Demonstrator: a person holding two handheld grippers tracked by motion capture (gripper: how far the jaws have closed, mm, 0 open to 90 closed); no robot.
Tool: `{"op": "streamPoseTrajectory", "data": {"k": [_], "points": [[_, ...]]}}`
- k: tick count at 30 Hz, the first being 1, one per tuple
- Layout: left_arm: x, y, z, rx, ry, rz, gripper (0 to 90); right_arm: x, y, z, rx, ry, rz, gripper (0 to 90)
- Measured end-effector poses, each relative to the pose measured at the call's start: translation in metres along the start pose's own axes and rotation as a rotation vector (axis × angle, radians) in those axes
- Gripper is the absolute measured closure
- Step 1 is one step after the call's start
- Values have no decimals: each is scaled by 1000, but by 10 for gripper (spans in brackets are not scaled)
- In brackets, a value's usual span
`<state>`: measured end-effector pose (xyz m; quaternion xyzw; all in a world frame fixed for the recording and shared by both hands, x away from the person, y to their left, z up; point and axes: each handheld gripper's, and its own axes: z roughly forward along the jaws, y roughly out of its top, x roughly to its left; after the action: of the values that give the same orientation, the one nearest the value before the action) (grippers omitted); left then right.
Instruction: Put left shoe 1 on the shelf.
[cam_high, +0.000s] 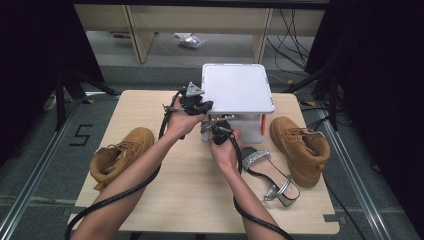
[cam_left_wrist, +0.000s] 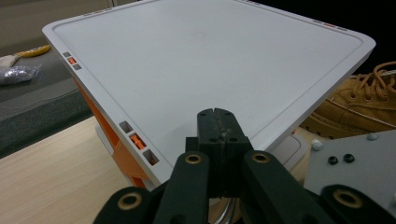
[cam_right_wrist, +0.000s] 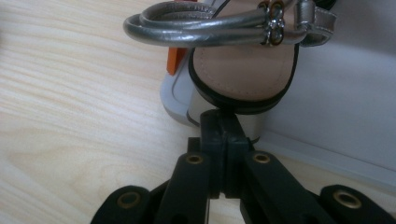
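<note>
Silver strapped sandal with a beige insole (cam_right_wrist: 243, 70): where is it, and which way does it lie from the tongs?

It stands on the pale grey lower shelf (cam_right_wrist: 336, 93) of the white two-tier plastic rack with orange posts (cam_high: 237, 87), at the shelf's front corner. In the right gripper view it sits directly above the jaw tips, at upper centre of the frame.

State of the nearest tool?

The right gripper (cam_right_wrist: 223, 119) has its jaws pressed together with nothing between them. The tips meet the back of the sandal's heel. Whether they touch it or stop just short cannot be told.

Long axis?

Heel nearest the tongs, toe farther up the frame. The axis runs in line with the jaws and points into the rack.

Which hand is nearer?

The right, by a clear margin. The left gripper (cam_left_wrist: 218, 114) is also closed on nothing. Its tips are over the front edge of the rack's flat white top panel (cam_left_wrist: 210, 56), one level above the sandal.

What does the coming move depend on?

Probably on keeping the closed tips centred behind the heel, so that a push travels along the sandal's axis. An off-centre push would likely swing the heel toward the light wooden table (cam_right_wrist: 70, 93).
</note>
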<state>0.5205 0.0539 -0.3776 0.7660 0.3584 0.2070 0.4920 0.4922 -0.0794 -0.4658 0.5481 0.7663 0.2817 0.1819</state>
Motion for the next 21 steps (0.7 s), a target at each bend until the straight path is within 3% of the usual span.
{"op": "streamPoseTrajectory", "data": {"k": [19,21], "points": [[0,0,0,2,-1,-2,899,4,6,12,-5,-20,-9,899],[0,0,0,1,-2,-3,899,2,6,14,-17,-25,-57,895]]}}
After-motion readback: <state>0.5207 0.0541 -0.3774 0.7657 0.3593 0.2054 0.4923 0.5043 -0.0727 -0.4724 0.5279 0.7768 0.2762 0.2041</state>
